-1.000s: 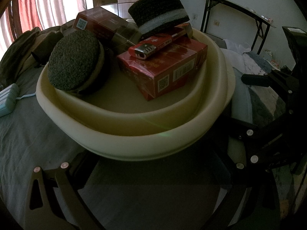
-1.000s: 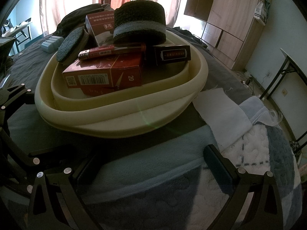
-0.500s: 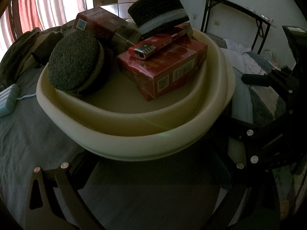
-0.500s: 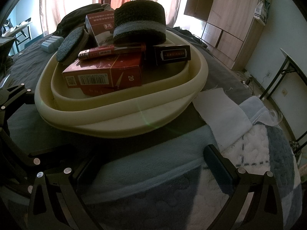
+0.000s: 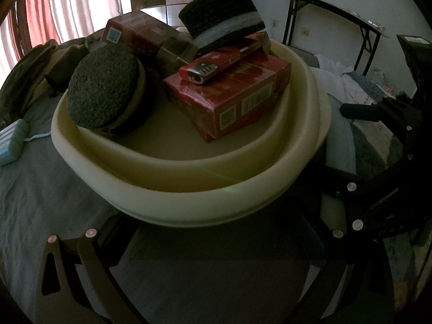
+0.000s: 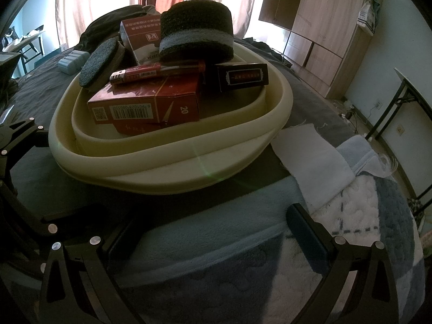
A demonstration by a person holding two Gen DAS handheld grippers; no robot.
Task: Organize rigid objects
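I see the cream basin [image 5: 189,205] sitting on the bed [image 5: 35,189], and everything I am sorting lies inside it. Near the middle a red carton [image 5: 232,102] lies flat, with a red lighter [image 5: 216,66] resting along its top. At the basin's left side a round scrubber [image 5: 104,91] leans tilted against the rim. At the far rim a second red box [image 6: 141,39] stands behind a thick black-and-grey sponge [image 6: 197,31], and a small black box [image 6: 243,77] sits just right of the carton. Both of my grippers hang short of the basin's near rim, touching nothing: the left gripper [image 5: 213,232] has its fingers spread wide, and the right gripper [image 6: 208,226] is likewise spread, with nothing between its fingers but bedding. On the bed beyond the basin's left side lies a pale blue case [image 5: 10,141]. At the basin's right side a white cloth [image 6: 310,162] lies on a quilted blanket [image 6: 372,216].
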